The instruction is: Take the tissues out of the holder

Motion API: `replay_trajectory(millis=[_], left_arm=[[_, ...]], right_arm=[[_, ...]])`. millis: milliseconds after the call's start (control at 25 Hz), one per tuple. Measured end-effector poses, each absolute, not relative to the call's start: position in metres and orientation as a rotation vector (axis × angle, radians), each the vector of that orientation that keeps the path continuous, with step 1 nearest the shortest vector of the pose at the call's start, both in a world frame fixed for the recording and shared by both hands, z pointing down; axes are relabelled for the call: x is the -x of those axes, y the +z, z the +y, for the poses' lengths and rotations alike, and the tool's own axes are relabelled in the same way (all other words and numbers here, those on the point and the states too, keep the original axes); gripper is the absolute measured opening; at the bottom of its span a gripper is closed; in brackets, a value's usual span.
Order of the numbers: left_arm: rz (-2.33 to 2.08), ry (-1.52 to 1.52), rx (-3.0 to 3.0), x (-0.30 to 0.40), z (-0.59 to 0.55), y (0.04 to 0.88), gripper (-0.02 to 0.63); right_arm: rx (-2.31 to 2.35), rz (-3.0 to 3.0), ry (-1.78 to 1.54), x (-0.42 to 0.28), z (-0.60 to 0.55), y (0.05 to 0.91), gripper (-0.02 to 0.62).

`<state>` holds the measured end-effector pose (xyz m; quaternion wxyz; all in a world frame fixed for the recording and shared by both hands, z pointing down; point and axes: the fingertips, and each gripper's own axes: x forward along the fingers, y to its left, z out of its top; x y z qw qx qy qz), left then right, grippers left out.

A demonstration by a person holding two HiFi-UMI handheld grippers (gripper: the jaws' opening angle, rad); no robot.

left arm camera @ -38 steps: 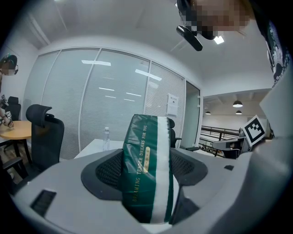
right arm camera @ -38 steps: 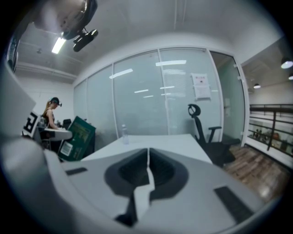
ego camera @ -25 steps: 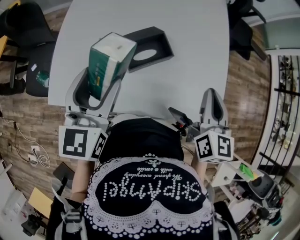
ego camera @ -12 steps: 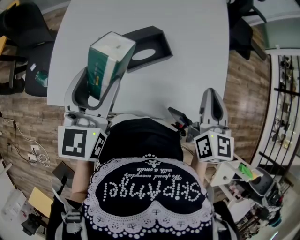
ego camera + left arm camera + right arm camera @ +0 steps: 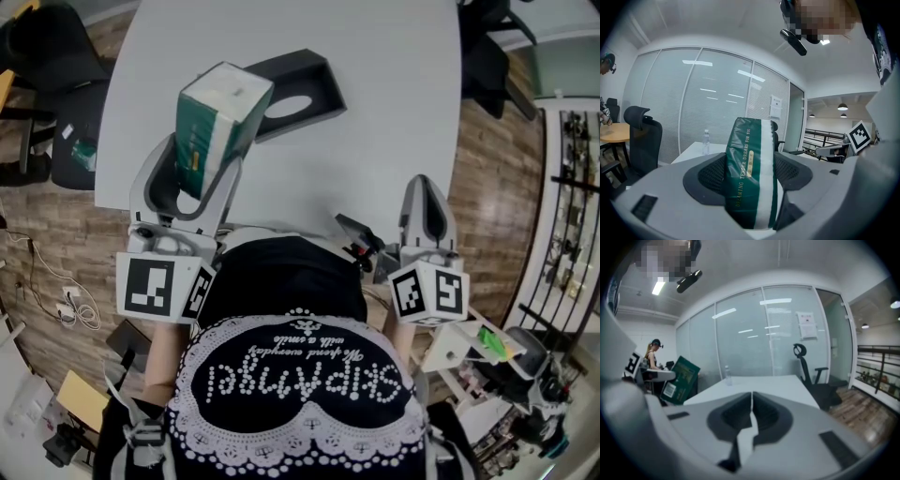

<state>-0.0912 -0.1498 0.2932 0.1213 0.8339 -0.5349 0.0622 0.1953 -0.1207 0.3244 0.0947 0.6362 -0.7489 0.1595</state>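
Far left in head view: chair (image 5: 42, 56) off the table (image 5: 394, 103), no part in this.

Next, left gripper (image 5: 204, 161), raised over the table's near-left corner. Pinching the pack (image 5: 220, 117) across its broad faces, low on its body. Confirmed in left gripper view: green-and-white wrap standing between the pads (image 5: 711, 176), both pressed against it. Held tilted, top end leaning toward the holder (image 5: 314, 70), bottom clear of the tabletop. Probably lifted this high to clear the holder's rim. So: pack out of the holder, in the air, just on the near-left side of it.

Centre: holder lying flat on the table, oval slot facing up. Nothing green showing in the slot, so judged empty. Main step looks done; setting the pack down not yet done.

Right: right gripper (image 5: 427, 192) low by the table's near edge, well apart from pack and holder. Pressed together on nothing: only a hairline seam between pads in right gripper view. Probably parked because one gripper is enough for a light pack. Could be brought in to steady the holder if needed.

Background in right gripper view: bottle (image 5: 727, 376) upright far back on the table.

Risk, judged: soft slick wrap, grip low on a tilted pack, so possible slipping or swinging during set-down.
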Motion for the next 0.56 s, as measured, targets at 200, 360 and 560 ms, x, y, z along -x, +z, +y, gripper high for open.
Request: replay_trajectory(millis=[200, 360, 560], left_arm=[[-1.565, 0.183, -2.433, 0.0923, -0.1492, 0.2922, 0.333], [-1.572, 0.17, -2.435, 0.0939, -0.1512, 0.293, 0.333], [-1.561, 0.187, -2.438, 0.0944, -0.151, 0.2975, 0.333]], right_arm=[[-1.882, -2.222, 0.474, -0.1942, -0.1204, 0.3236, 0.034], [-1.882, -2.221, 0.47, -0.1933, -0.1206, 0.3251, 0.034], [-1.883, -2.215, 0.471, -0.1932, -0.12, 0.3276, 0.034]])
